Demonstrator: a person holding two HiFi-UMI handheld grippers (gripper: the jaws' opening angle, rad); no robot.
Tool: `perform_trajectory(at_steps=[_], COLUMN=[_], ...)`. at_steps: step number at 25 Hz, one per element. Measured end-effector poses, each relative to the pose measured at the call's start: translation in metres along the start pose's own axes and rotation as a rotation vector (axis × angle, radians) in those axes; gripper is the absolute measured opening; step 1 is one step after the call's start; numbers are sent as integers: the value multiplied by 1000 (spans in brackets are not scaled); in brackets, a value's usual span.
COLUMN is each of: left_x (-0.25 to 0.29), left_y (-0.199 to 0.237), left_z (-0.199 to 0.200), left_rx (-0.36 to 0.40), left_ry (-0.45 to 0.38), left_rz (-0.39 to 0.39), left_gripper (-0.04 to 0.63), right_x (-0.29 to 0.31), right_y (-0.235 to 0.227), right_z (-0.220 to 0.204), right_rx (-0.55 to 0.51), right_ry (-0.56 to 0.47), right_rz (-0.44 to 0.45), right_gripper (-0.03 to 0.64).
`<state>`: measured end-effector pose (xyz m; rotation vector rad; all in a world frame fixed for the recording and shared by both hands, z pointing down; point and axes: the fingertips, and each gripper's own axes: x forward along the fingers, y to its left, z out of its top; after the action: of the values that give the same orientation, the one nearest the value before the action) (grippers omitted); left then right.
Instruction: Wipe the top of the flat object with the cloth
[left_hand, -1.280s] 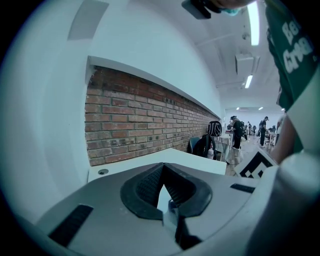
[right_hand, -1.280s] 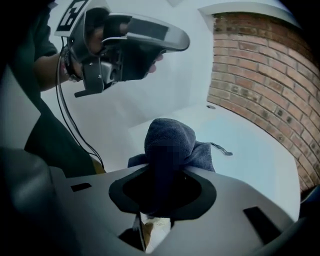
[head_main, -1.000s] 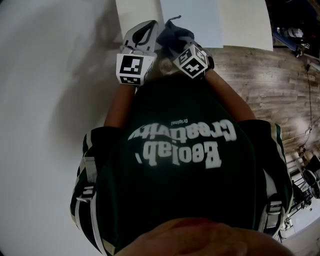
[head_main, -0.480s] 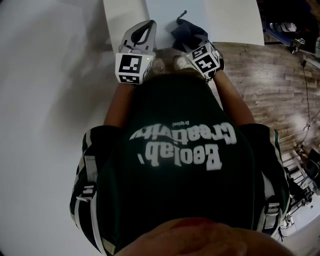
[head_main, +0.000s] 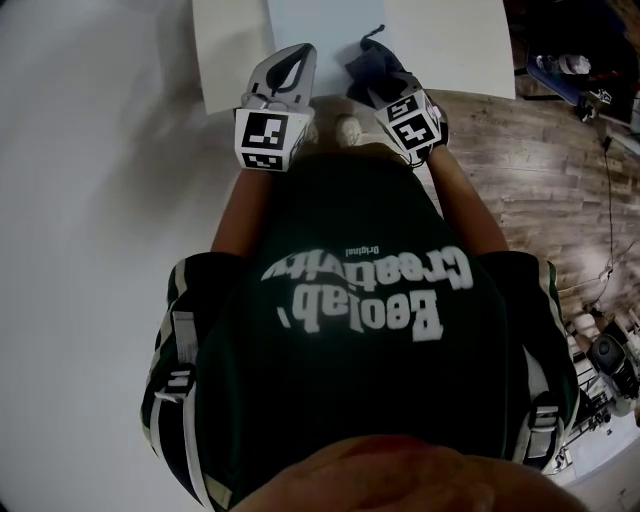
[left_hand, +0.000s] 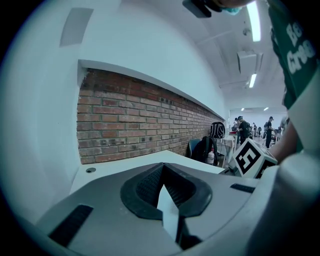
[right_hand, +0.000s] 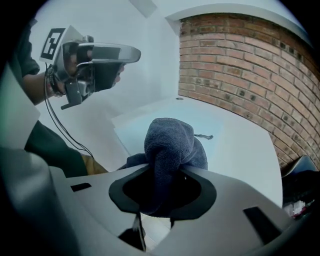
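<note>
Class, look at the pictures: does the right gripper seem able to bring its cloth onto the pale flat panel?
Probably yes. The right gripper grips the cloth close by the near edge of the flat panel, nothing lies between them, and the left gripper stands off to one side.

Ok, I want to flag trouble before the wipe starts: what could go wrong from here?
1. The cloth is bunched into a lump in the right gripper, so it may touch only a narrow strip of the flat object, or pull free when dragged.
2. The left gripper is shut and up in the air, off the flat object. With nothing steadying it, the flat object might slide on the white table.
</note>
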<state>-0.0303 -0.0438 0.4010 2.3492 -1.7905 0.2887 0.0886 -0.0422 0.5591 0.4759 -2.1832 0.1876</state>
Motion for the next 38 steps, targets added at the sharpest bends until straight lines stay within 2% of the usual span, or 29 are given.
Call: perform_trajectory(at_steps=[2,6,11,13,15,19,23,27,32,38], left_x=[14,55,95,94,98,141,148,144,144,144], left_y=[-13,-26,-10,-11,-19,-38,-42,-44,-46,-45], left_z=[3,27,95,103,108,143,164,176,174,175], left_rx=[0,22,46,71,99,164,201,206,196,197], left_ry=[2,-12,-66,-91,-108,-142,-199,-239,-240,-239], left_rz=[6,16,66,80,74,32,19,25,30,36], left_gripper=[2,2,2,1,1,2,1,2,1,1], right_x=[-5,-21,-70,-86,-102,-136,-160,-172,-168,-170], right_y=[-12,-64,-143,-154,-166,-223,-236,-237,-241,-239], right_z=[-2,23,88,107,122,158,184,192,189,189], right_rx=[8,41,46,47,41,44,56,49,66,9], right_ry=[-24,-153,-355,-448,-534,-662,-762,-812,-811,-794], right_rz=[8,-15,-94,-126,-160,-244,-282,-328,-339,-378], right_gripper=[100,100,100,100,100,100,100,100,100,92])
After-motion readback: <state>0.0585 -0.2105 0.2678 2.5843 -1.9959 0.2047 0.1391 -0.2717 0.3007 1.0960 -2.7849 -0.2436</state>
